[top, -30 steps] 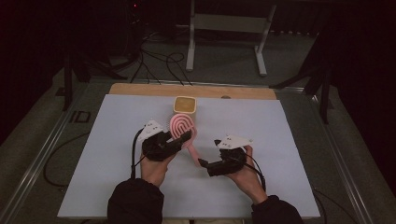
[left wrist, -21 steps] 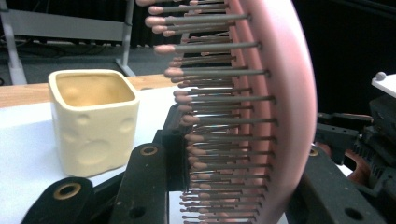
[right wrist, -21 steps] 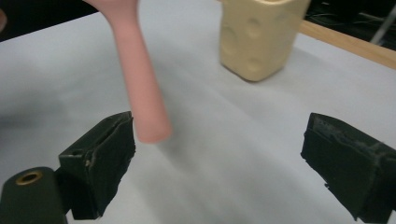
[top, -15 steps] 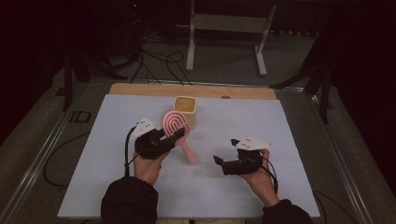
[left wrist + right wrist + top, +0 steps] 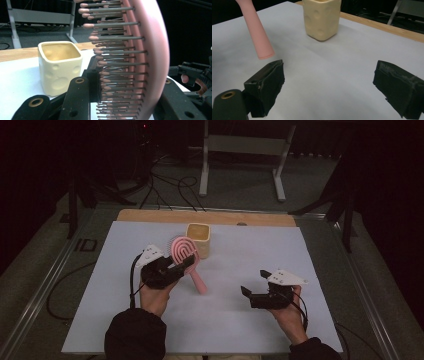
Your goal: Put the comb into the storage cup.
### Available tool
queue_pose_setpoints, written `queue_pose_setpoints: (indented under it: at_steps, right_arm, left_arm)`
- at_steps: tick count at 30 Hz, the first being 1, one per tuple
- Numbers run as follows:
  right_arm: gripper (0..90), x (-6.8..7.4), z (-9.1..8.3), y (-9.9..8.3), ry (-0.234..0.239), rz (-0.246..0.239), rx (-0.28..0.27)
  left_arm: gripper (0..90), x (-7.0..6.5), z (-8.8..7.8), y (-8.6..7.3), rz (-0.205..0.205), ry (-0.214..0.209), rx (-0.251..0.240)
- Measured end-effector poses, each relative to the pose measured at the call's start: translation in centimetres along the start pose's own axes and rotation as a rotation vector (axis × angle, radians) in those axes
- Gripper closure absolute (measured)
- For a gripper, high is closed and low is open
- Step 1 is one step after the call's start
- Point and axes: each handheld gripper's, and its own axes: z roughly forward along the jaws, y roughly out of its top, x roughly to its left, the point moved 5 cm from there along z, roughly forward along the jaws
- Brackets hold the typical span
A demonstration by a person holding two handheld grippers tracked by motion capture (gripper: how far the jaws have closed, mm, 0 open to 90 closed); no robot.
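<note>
A dark room with cables and a metal stand on the floor surrounds a table (image 5: 240, 330) under a white sheet.

High view: the left gripper (image 5: 186, 263) is clamped on the head of a pink hairbrush (image 5: 183, 251), whose handle slants down to the sheet; a cream square cup (image 5: 198, 240) stands just behind. The right gripper (image 5: 245, 291) hovers apart, jaws spread, empty. It has drawn away to the right since a second ago; the brush remains where it was.

Left gripper view: bristles (image 5: 117, 62) sit between the jaws. The brush looks light and stiff, with a smooth plastic back likely to slip; its handle seems the surer hold.

Right gripper view: open jaws face the handle end (image 5: 259, 40) and cup (image 5: 321, 18).
</note>
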Motion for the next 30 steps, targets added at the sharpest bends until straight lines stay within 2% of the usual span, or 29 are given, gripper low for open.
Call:
queue_pose_setpoints:
  at_steps: [5, 16, 30]
  right_arm:
    - [9.6, -0.4, -0.4, -0.5, 0.004, 0.02, -0.023]
    - [9.7, -1.5, -1.7, -2.2, -0.04, 0.04, -0.047]
    - [9.7, -2.4, -2.8, -3.2, -0.086, 0.047, -0.097]
  left_arm:
    - [64.3, 0.2, -0.2, 0.1, 0.004, 0.006, 0.004]
    - [64.3, 0.5, -0.5, 0.4, 0.008, 0.018, 0.002]
    - [64.3, 0.9, -0.8, 0.6, 0.011, 0.029, 0.001]
